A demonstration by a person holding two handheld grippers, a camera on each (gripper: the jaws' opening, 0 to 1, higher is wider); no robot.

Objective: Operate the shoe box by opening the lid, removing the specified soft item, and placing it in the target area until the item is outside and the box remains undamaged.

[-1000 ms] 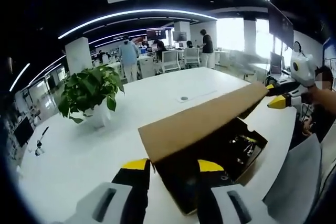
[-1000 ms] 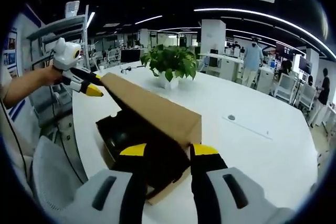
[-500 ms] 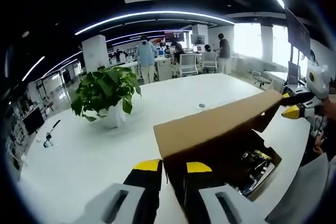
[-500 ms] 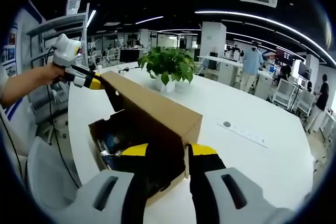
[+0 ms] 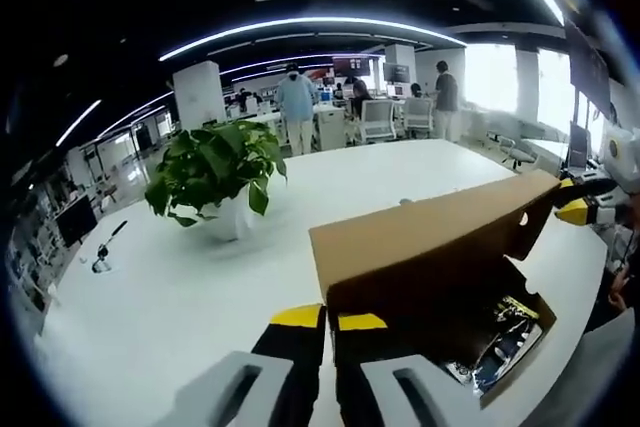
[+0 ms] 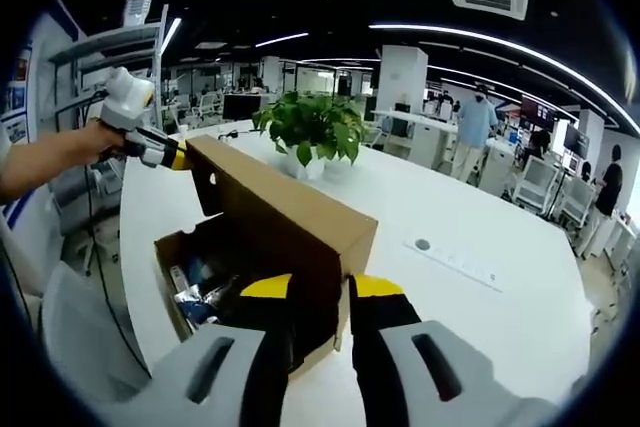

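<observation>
Two claws, both mine, both clamped on one cardboard lid. Left claw: low centre of the left gripper view, yellow-tipped jaws nearly together, pinching the near corner of the raised lid. Right claw: low centre of the right gripper view, jaws close, gripping the lid's opposite corner; it also appears at the right edge of the left gripper view, at the lid's far end.

One shoe box, brown cardboard, dark inside, standing on the white desk near its edge. Lid tipped up on its long side, box open beneath it. Contents visible at lower right of the left gripper view and lower left of the right gripper view: packaged items with blue and yellow print, exact kind unclear. They lie inside the box.

One potted plant, green leaves, white pot, left of centre in the left gripper view, well apart from the box.

Several people standing at office desks in the background.
</observation>
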